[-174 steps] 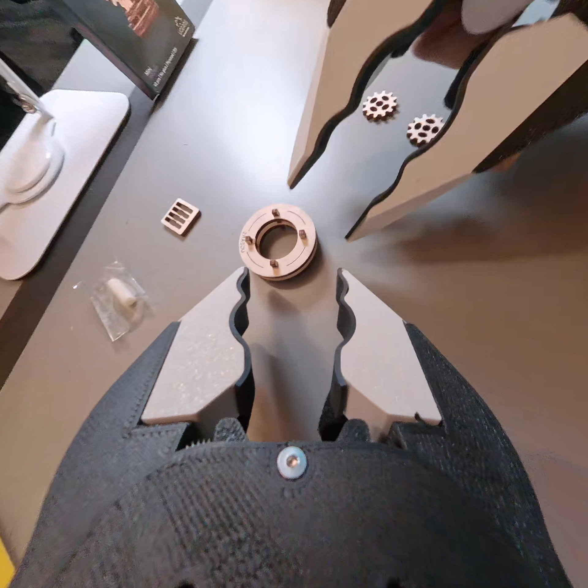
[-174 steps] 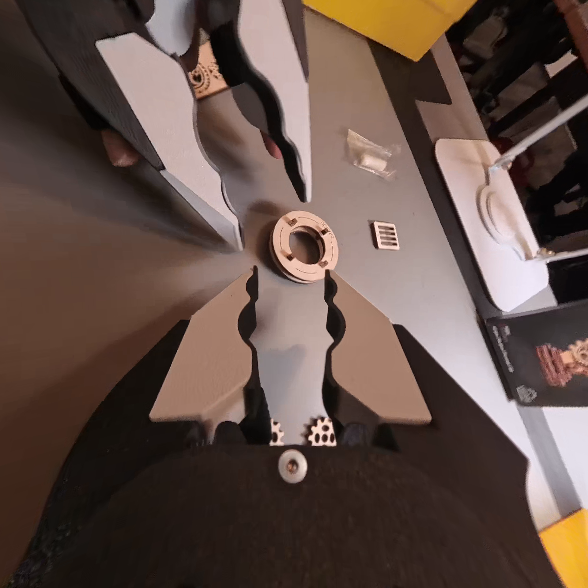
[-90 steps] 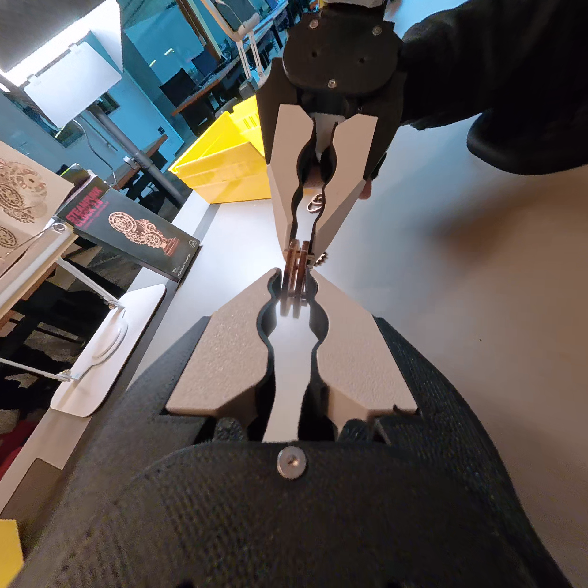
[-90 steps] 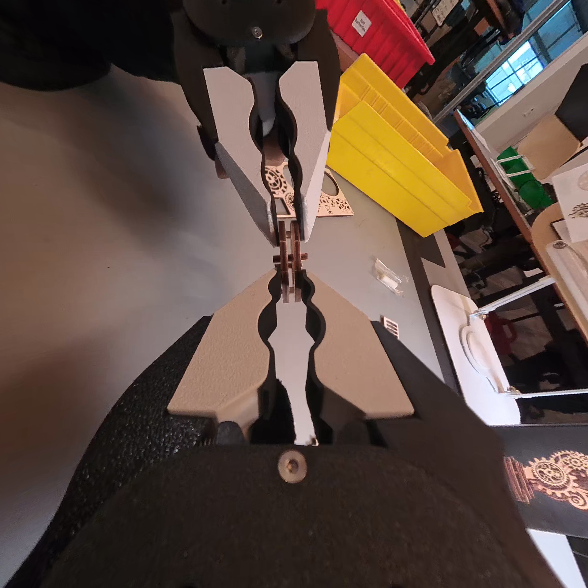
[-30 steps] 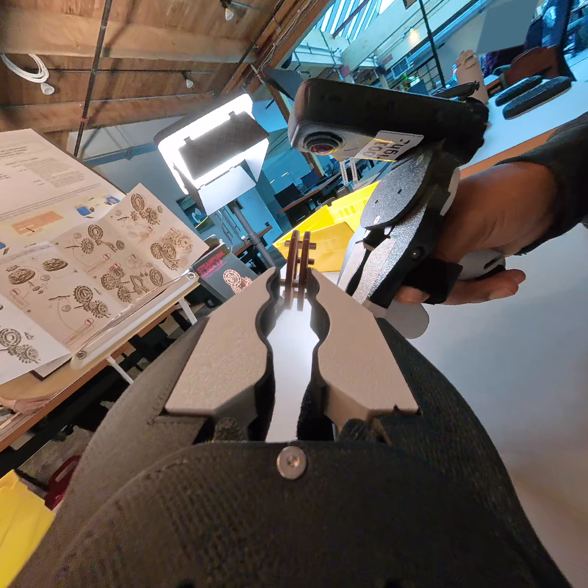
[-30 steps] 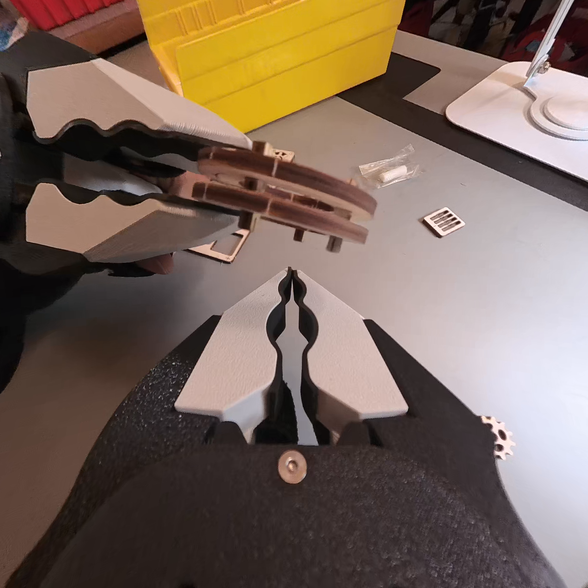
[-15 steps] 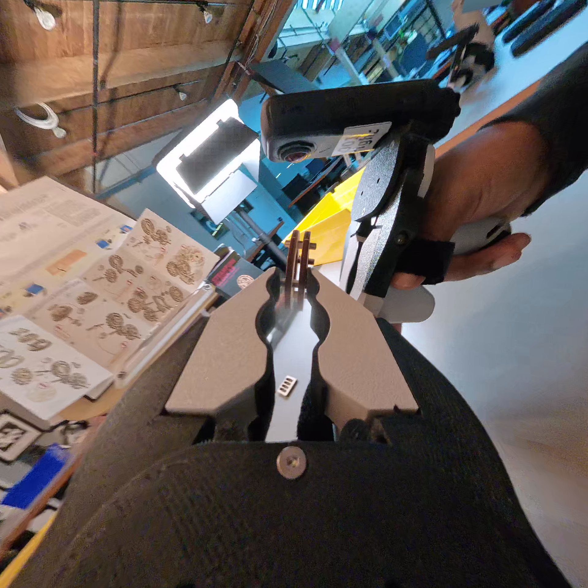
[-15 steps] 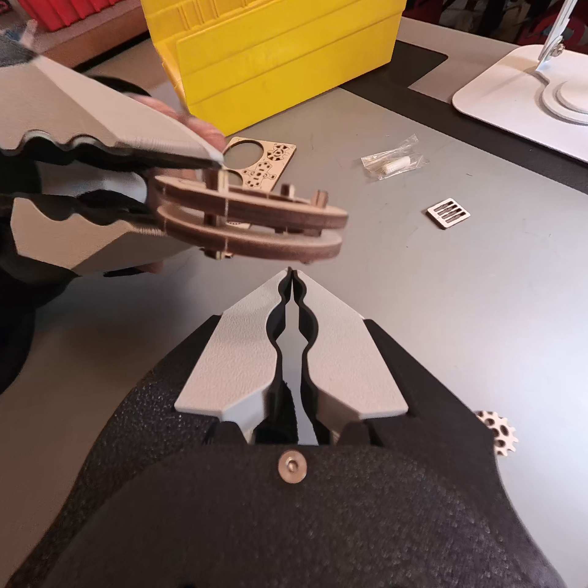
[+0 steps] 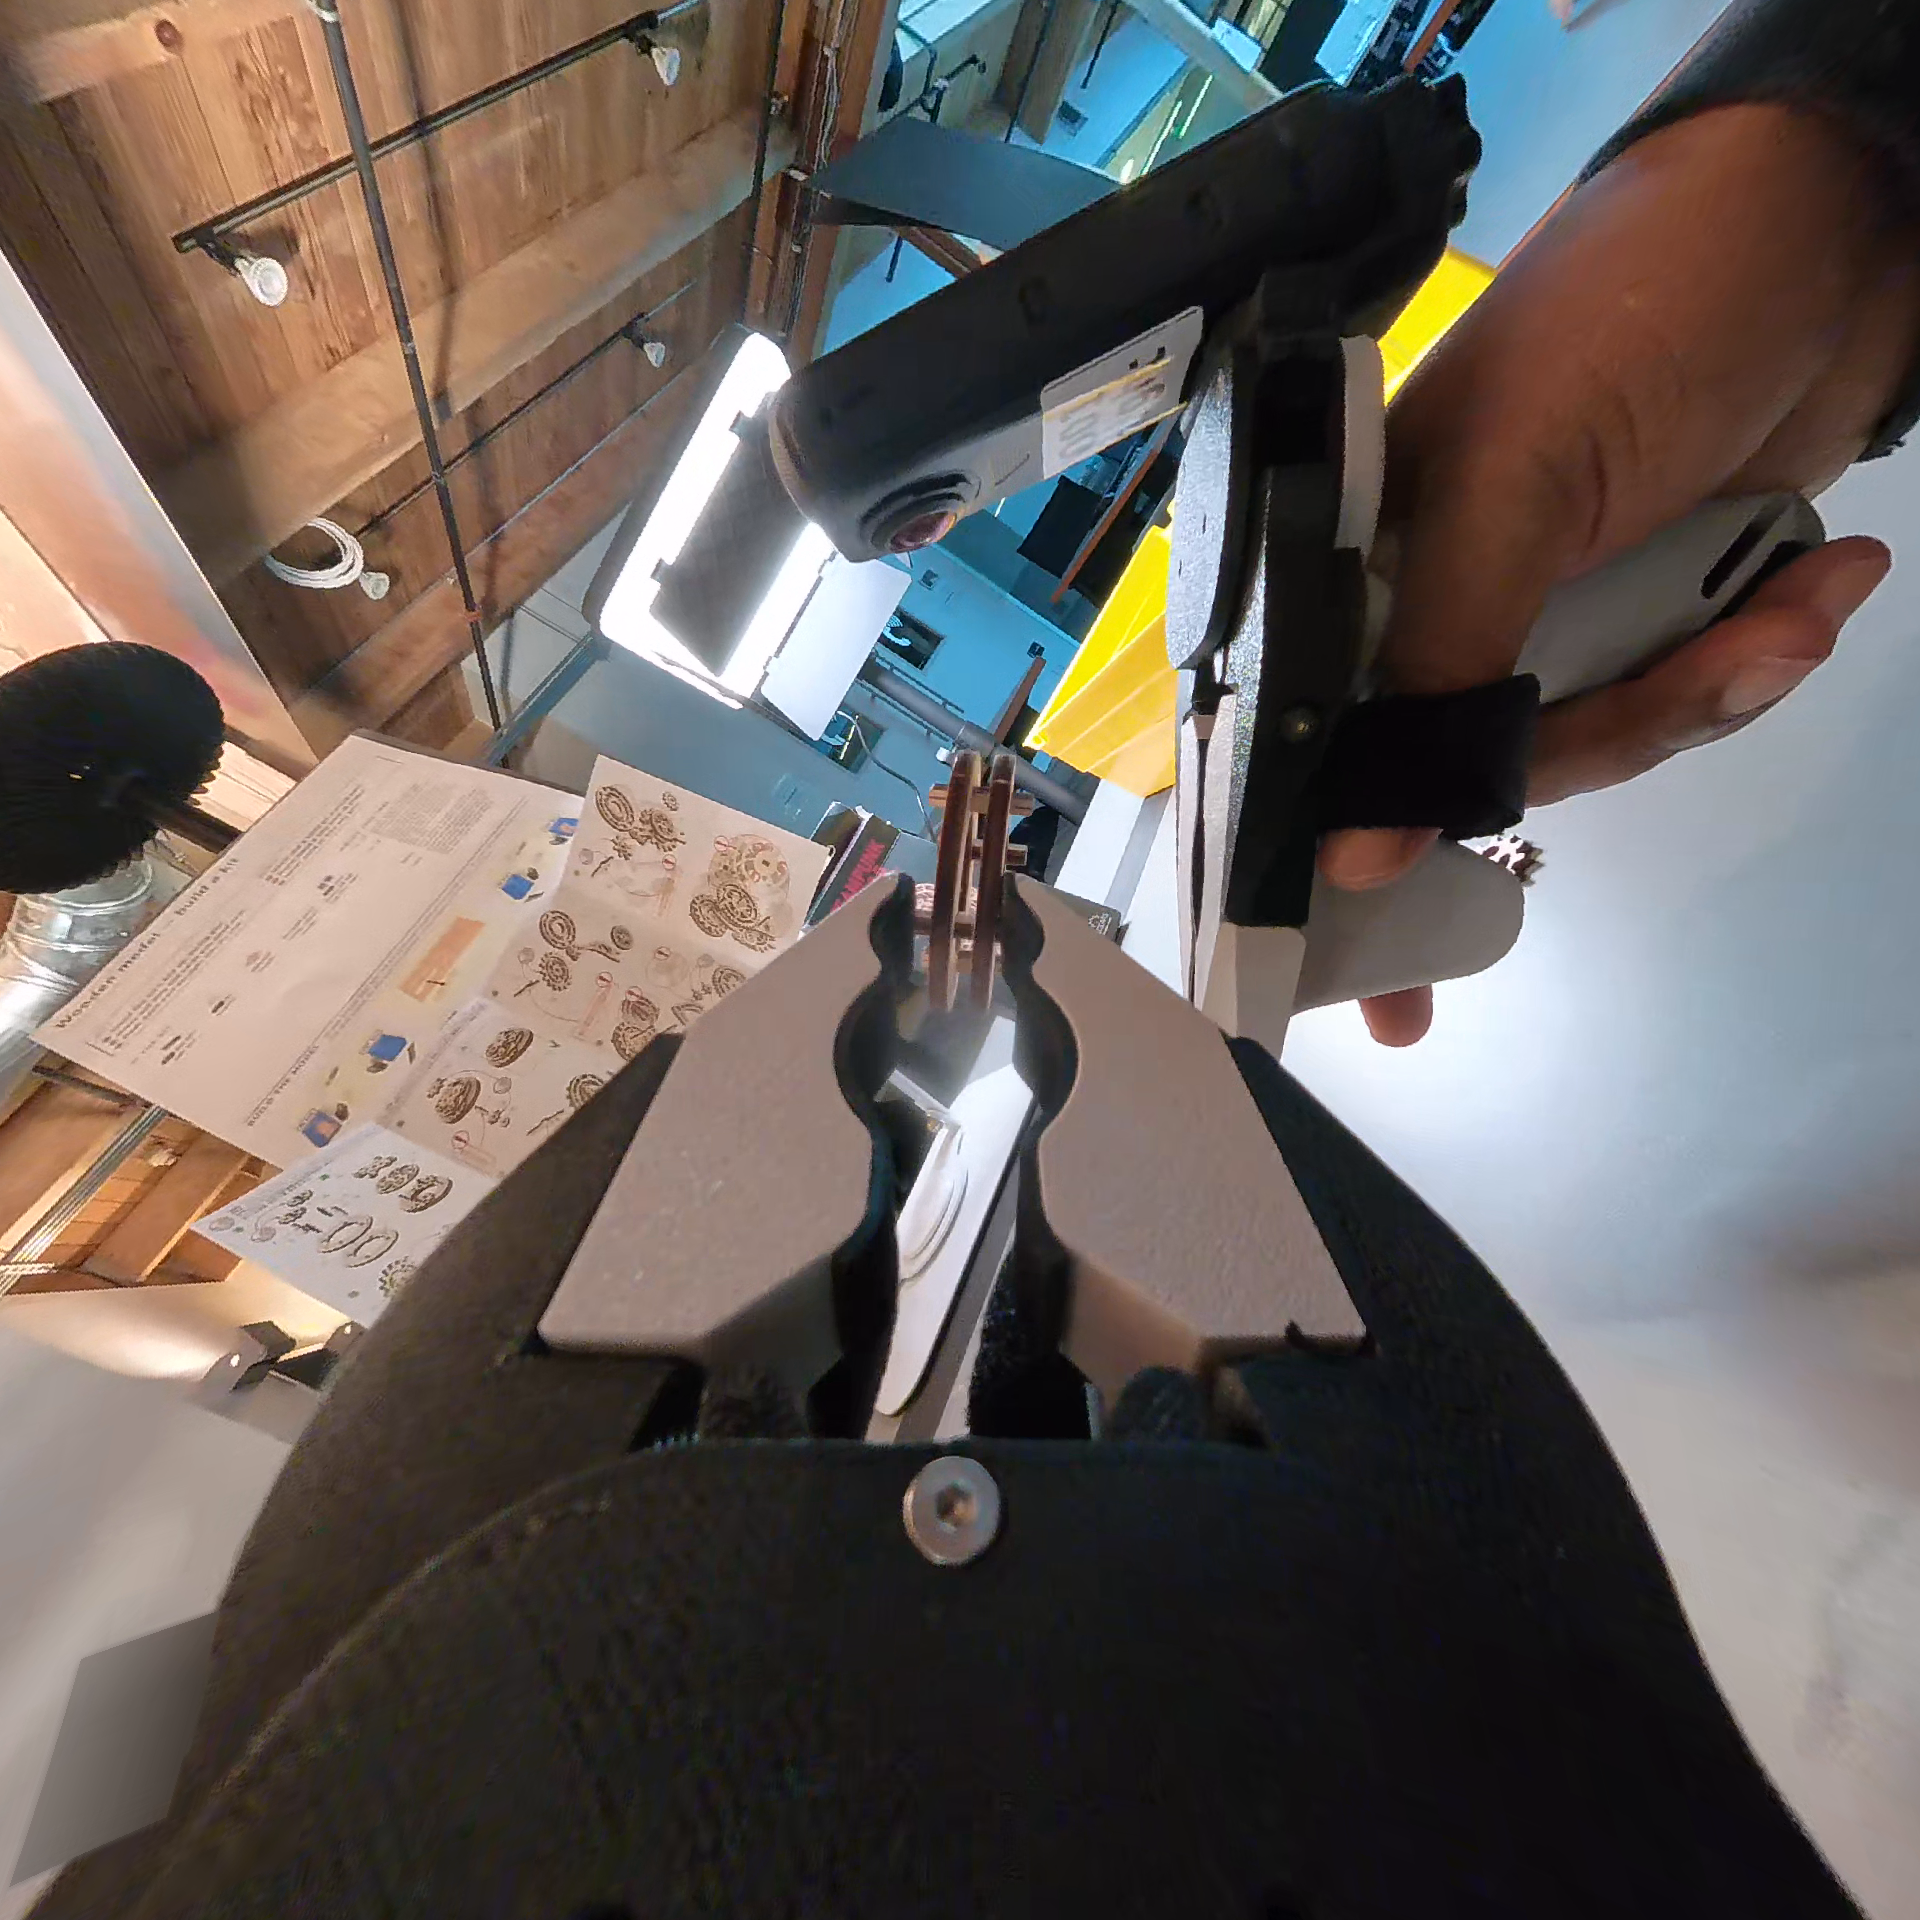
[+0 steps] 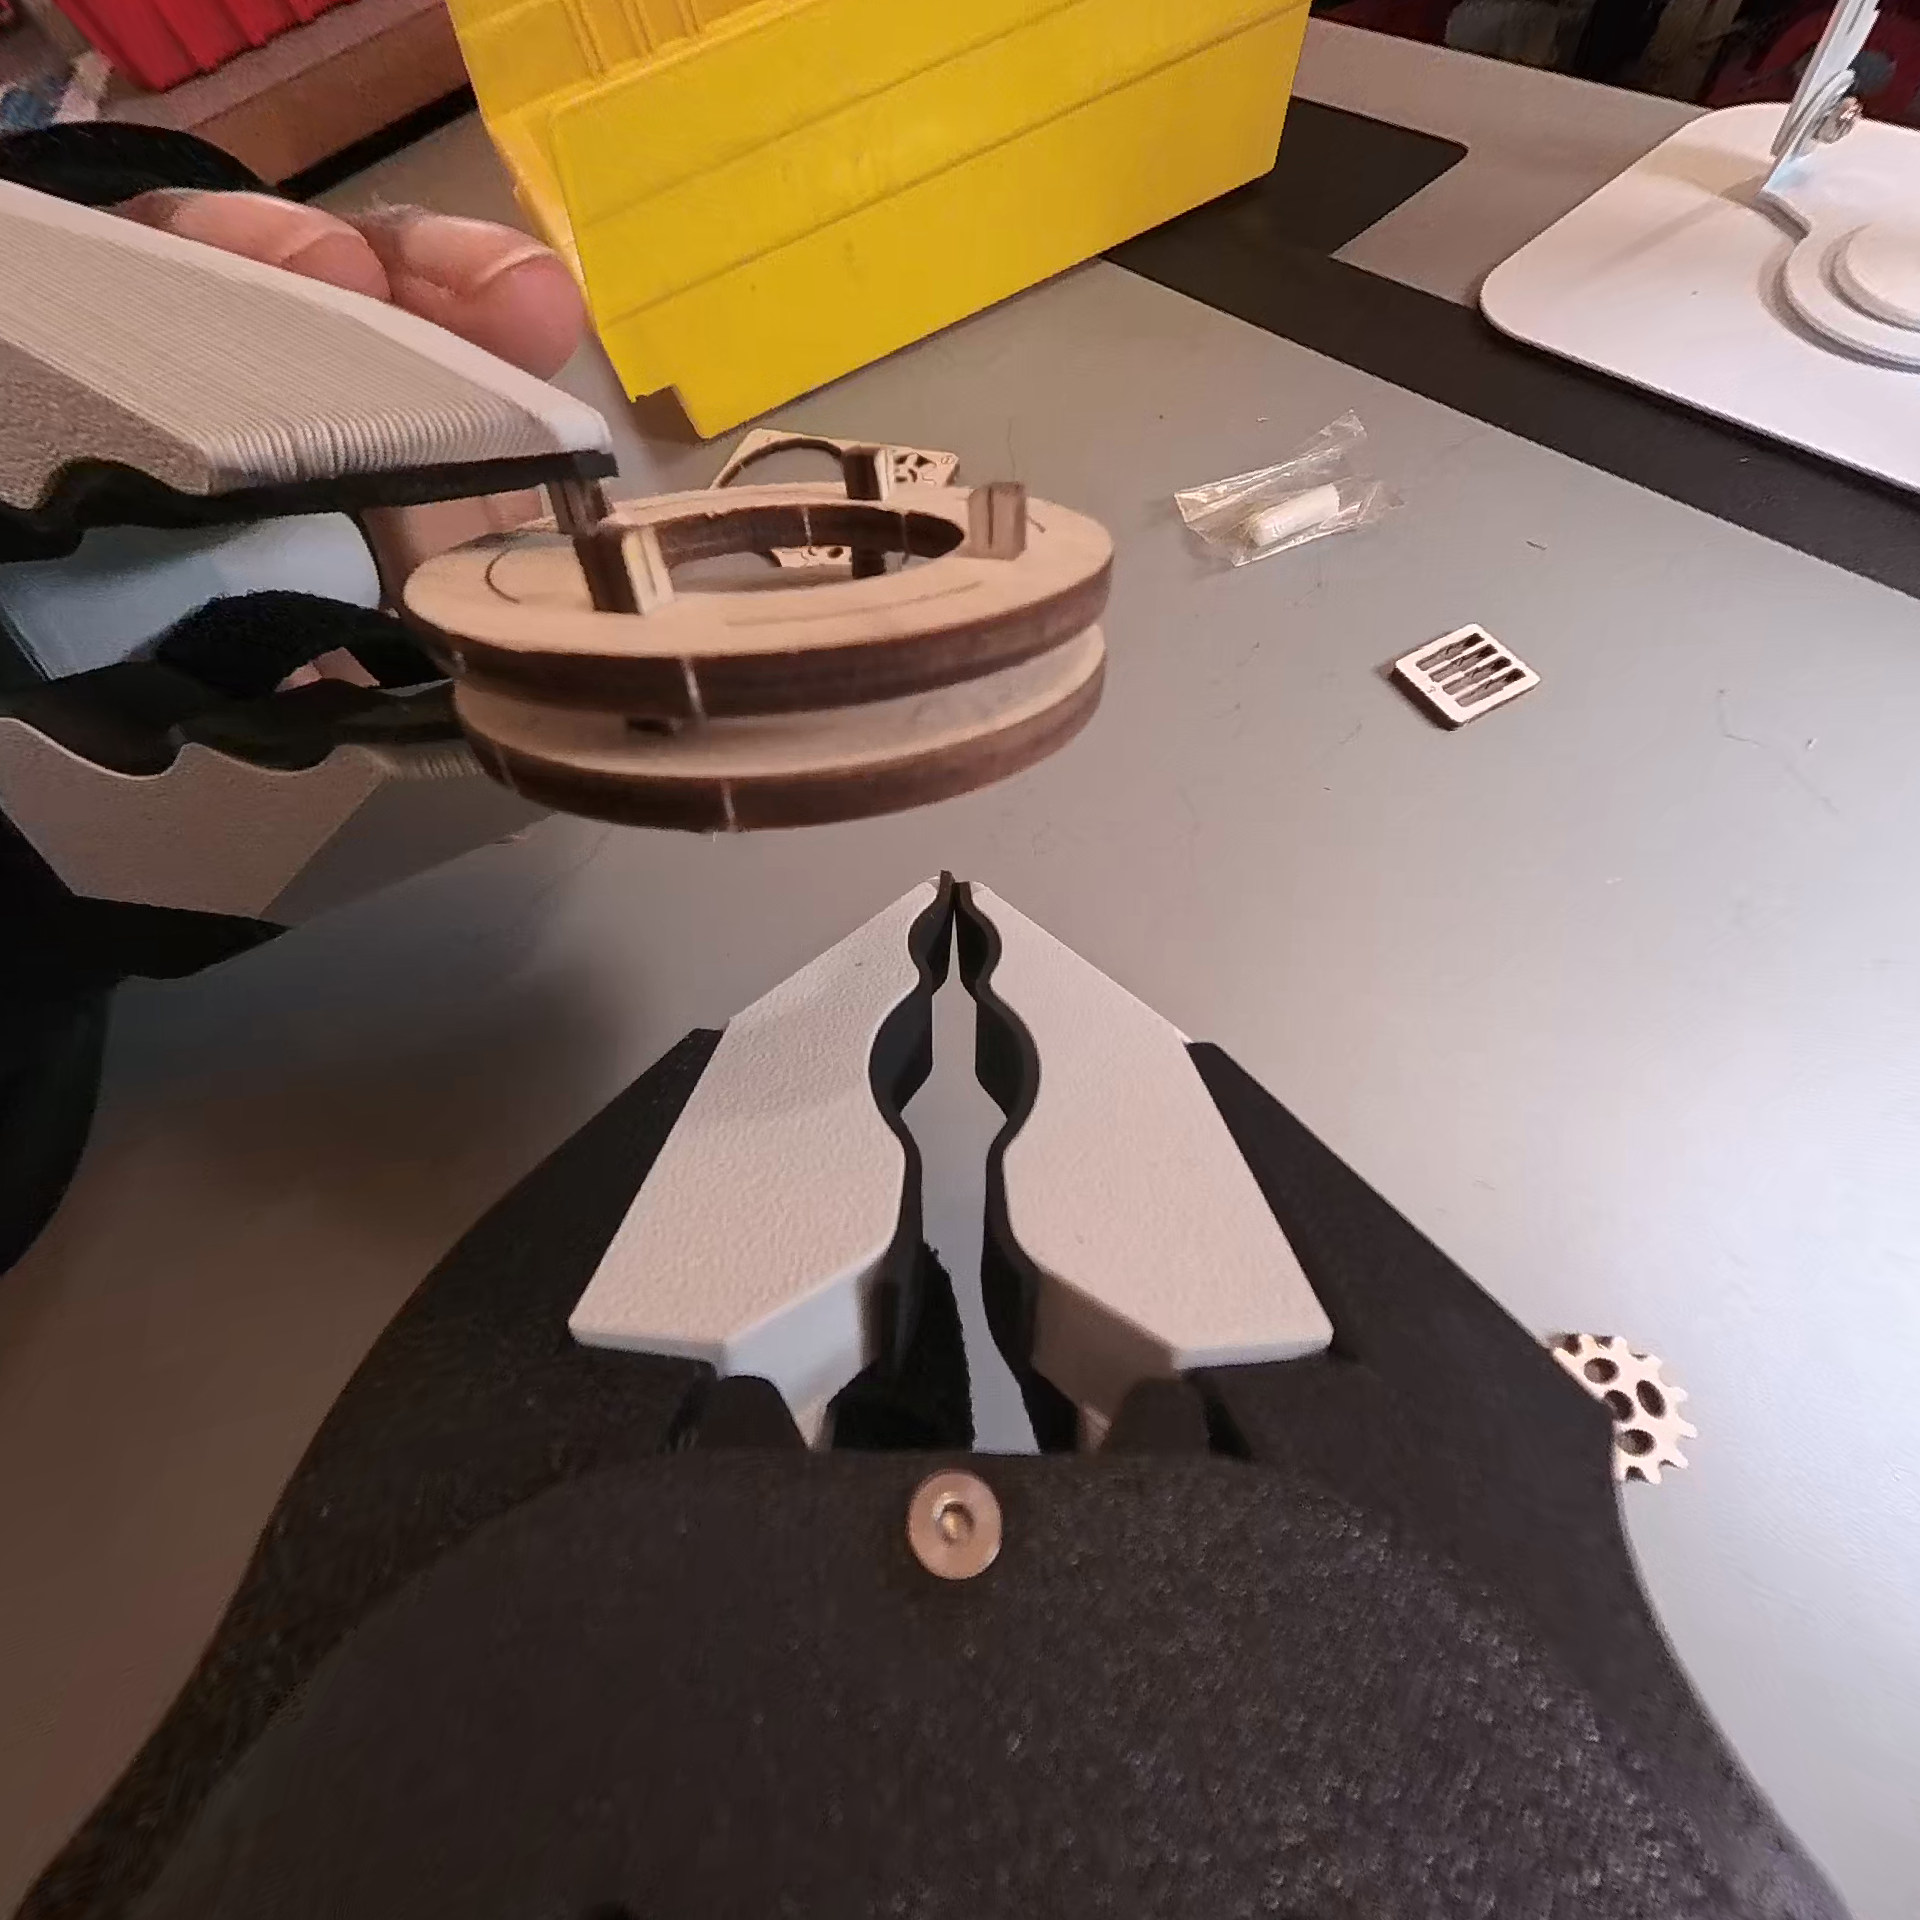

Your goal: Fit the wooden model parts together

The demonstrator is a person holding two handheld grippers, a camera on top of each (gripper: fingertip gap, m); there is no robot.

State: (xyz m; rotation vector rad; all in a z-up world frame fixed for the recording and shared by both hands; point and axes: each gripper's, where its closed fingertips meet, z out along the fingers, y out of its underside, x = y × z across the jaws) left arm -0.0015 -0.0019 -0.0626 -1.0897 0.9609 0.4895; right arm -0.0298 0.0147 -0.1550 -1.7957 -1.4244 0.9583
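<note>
Left tool point(image 9: 961, 914) has tilted the ring assembly point(image 10: 758, 644) level.

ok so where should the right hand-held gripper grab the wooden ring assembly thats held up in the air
Probably the free outer rim of the wooden ring assembly, opposite the left hand-held gripper, which pinches the other edge. It lies flat, two discs stacked, so the right hand-held gripper, now shut, would open, turn and close across both faces, clear of the pegs.

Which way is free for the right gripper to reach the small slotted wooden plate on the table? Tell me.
Probably yes, straight ahead and rightward: the right gripper is shut and empty, and bare table lies between it and the slotted plate.
</note>
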